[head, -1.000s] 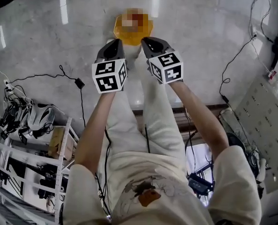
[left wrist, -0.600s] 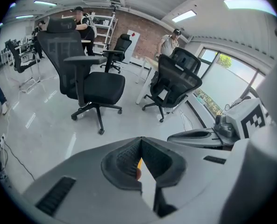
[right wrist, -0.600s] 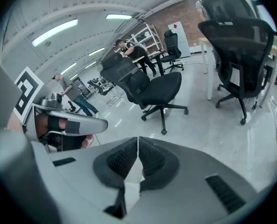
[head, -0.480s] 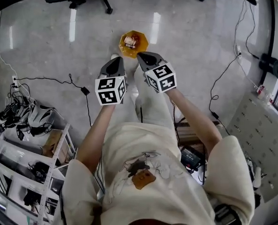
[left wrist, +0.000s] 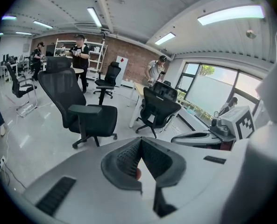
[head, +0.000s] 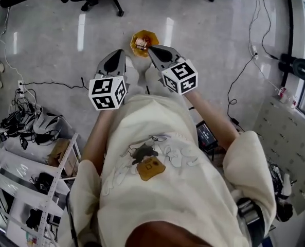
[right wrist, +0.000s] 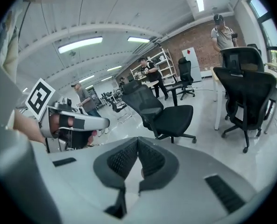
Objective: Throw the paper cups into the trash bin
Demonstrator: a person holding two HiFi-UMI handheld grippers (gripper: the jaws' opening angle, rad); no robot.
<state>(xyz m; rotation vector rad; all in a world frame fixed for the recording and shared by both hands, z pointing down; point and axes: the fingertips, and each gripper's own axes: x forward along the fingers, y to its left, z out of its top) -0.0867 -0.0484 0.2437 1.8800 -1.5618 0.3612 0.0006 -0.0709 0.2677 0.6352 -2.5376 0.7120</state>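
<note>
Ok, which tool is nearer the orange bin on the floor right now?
Right. In the head view the right tool overlaps the near edge of the orange bin; the left tool points past the bin's left side, clear of it.

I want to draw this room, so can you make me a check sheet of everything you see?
Surface: glossy grey floor, lights reflected.
Job's things: orange trash bin on the floor, something pale inside; loose cups: nothing seen.
Clutter: white shelving holding gear, lower left.
Grippers: left tool and right tool both shut, empty.
Cables: black cables trail across the floor.
Surroundings: office chairs, people standing far off.
</note>
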